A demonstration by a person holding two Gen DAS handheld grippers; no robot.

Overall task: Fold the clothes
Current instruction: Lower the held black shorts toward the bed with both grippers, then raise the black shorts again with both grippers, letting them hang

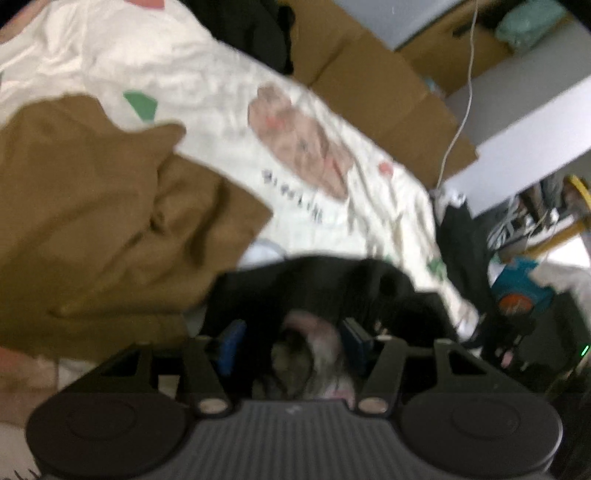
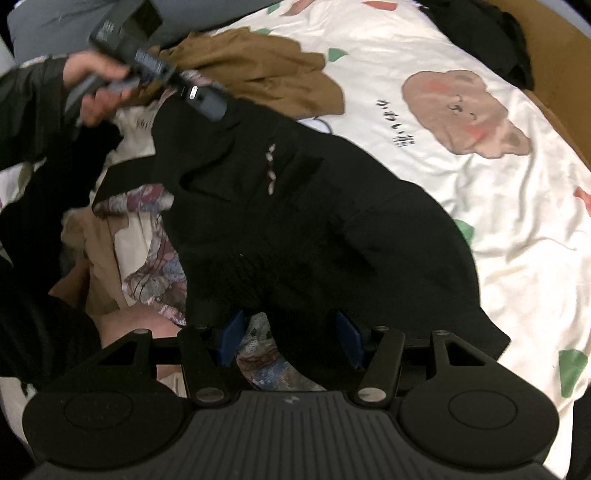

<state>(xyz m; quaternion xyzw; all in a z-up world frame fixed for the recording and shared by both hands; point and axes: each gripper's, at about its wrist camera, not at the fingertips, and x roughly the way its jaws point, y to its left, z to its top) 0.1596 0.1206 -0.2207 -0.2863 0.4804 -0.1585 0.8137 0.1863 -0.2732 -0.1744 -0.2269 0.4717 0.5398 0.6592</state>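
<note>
A black garment (image 2: 295,221) lies spread across the white bear-print bedsheet (image 2: 480,221). Its near edge covers the tips of my right gripper (image 2: 291,338), whose blue pads stand well apart, open, with black cloth and a patterned fabric (image 2: 258,354) in the gap. In the right wrist view a hand (image 2: 96,85) holds my left gripper (image 2: 207,101) at the garment's far left corner. In the blurred left wrist view the left gripper (image 1: 291,343) is open too, with the black garment (image 1: 314,280) and patterned fabric just ahead of its pads.
A crumpled brown garment (image 1: 92,221) lies beyond the black one, also visible from the right (image 2: 266,70). More dark clothes (image 2: 480,33) sit at the bed's far edge. A beige garment (image 2: 99,251) lies at left. Cardboard boxes (image 1: 369,81) and a white cable (image 1: 461,122) stand beside the bed.
</note>
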